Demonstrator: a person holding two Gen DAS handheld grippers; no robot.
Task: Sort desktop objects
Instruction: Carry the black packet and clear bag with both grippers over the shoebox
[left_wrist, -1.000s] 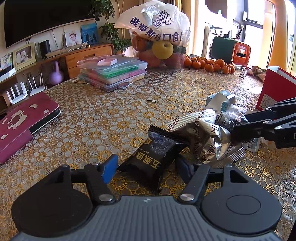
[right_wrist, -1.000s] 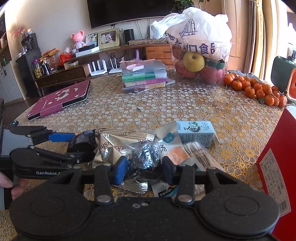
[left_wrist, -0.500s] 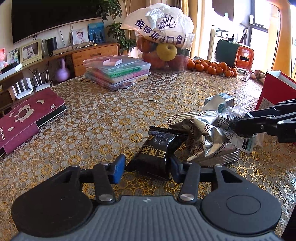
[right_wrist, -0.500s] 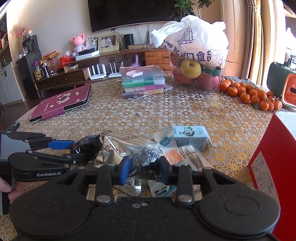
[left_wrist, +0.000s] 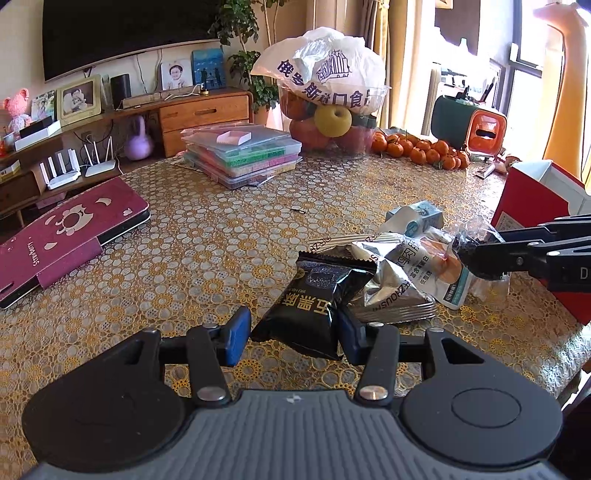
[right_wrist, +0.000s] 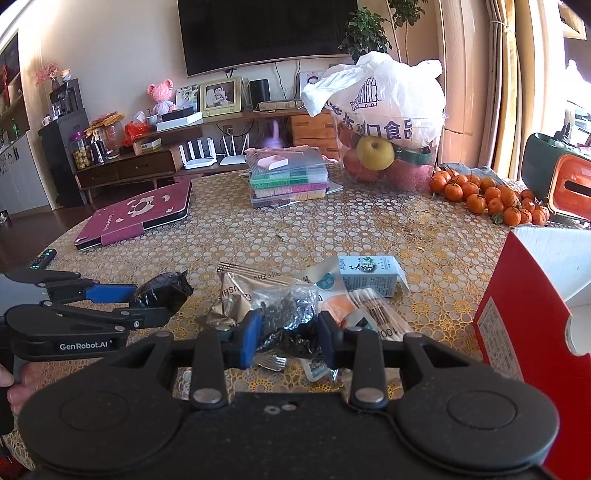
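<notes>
My left hand-held gripper (left_wrist: 291, 334) sits low and level, its blue-padded fingers (left_wrist: 236, 334) drawn in until they meet resistance. My right hand-held gripper (right_wrist: 288, 338) is likewise narrowed, pads (right_wrist: 249, 338) pressing inward, pointing forward beside the left. At the left edge of the right wrist view, my hand (right_wrist: 9, 387) wraps the left grip.

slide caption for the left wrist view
Left hand-held gripper grips a black snack packet beside a wrapper pile.
</notes>
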